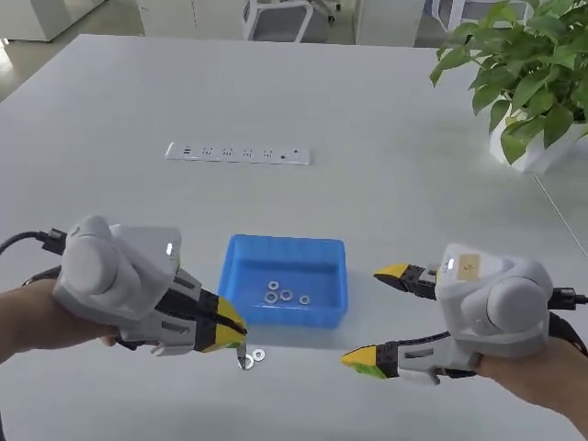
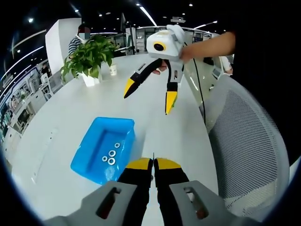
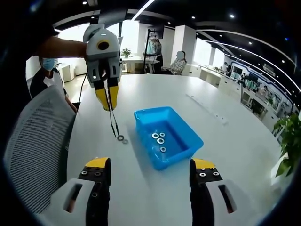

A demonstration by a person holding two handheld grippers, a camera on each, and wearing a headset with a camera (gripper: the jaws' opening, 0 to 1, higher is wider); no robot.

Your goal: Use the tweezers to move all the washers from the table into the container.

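A blue container (image 1: 241,276) sits in the middle of the white table, with several washers (image 1: 286,295) lying inside it. Two more washers (image 1: 258,355) lie on the table just in front of its near left corner. My left gripper (image 1: 234,329) is shut on thin metal tweezers (image 1: 243,354), and their tips reach down to one of the two loose washers (image 3: 121,138). Whether the tips hold it I cannot tell. My right gripper (image 1: 375,315) hovers open to the right of the container, with nothing between its jaws. It faces the left gripper (image 3: 108,101).
A white power strip (image 1: 239,153) lies on the table beyond the container. A potted plant (image 1: 528,73) stands at the far right. A grey mesh chair (image 2: 249,141) is at the table's near edge. People are in the background.
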